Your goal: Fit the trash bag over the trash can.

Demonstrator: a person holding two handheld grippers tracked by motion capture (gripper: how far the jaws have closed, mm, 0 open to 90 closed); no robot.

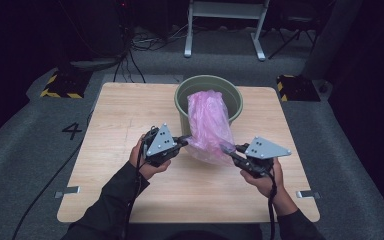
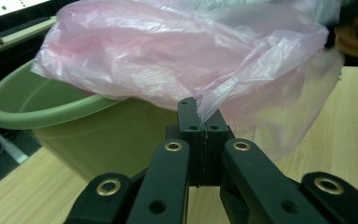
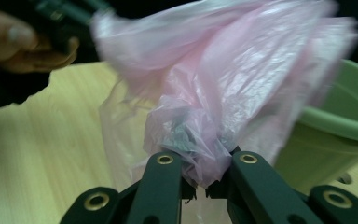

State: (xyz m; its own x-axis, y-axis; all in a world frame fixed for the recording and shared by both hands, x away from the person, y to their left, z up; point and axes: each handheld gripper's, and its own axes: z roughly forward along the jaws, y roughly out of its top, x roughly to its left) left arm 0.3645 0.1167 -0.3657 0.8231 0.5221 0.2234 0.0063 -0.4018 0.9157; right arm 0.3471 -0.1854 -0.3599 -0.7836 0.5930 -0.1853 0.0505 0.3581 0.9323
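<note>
A thin pink plastic bag (image 1: 209,125) hangs half out of a green bucket (image 1: 185,95) at the table's far middle, its lower part draped over the near rim. My left gripper (image 1: 186,141) is shut on the bag's left edge; in the left gripper view the film (image 2: 242,79) comes out from between the closed pads (image 2: 214,128). My right gripper (image 1: 228,149) is shut on a bunched fold (image 3: 200,149) at the bag's lower right. In the right gripper view the bucket (image 3: 335,140) stands at the right.
The wooden table (image 1: 130,115) has bare room left, right and in front of the bucket. A hand (image 3: 23,44) holding the other gripper shows beyond the bag. A white frame (image 1: 225,20) and cables lie on the grey floor behind.
</note>
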